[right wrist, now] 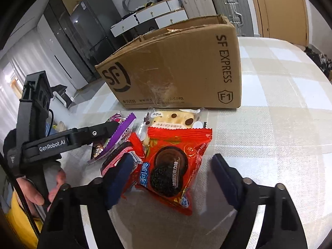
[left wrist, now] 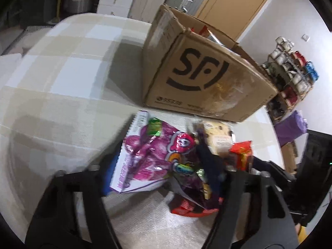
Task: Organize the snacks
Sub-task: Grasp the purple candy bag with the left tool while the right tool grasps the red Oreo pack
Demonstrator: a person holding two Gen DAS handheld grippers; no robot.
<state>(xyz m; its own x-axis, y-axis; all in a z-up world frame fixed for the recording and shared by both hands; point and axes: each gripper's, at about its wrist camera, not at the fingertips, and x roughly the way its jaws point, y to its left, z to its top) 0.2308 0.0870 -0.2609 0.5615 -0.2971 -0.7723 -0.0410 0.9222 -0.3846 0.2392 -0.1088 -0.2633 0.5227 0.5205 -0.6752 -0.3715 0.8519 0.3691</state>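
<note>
A pile of snack packs lies on the checked tablecloth in front of an open cardboard SF box (left wrist: 199, 78) (right wrist: 178, 68). In the left wrist view my left gripper (left wrist: 159, 166) is open with its jaws on either side of a purple-pink pack (left wrist: 153, 155). A red pack (left wrist: 240, 153) and a white biscuit pack (left wrist: 217, 134) lie to the right. In the right wrist view my right gripper (right wrist: 174, 172) is open around a red Oreo pack (right wrist: 172, 166). The white biscuit pack (right wrist: 176, 118) lies behind it. The left gripper (right wrist: 99, 132) reaches in at the purple pack (right wrist: 122, 132).
The box holds some snacks (left wrist: 204, 31). Drawers (right wrist: 153, 16), suitcases (right wrist: 228, 2) and a door (left wrist: 234, 2) stand behind the table. A shelf of cups (left wrist: 290, 66) is at the right. The table edge (right wrist: 89, 95) runs left of the box.
</note>
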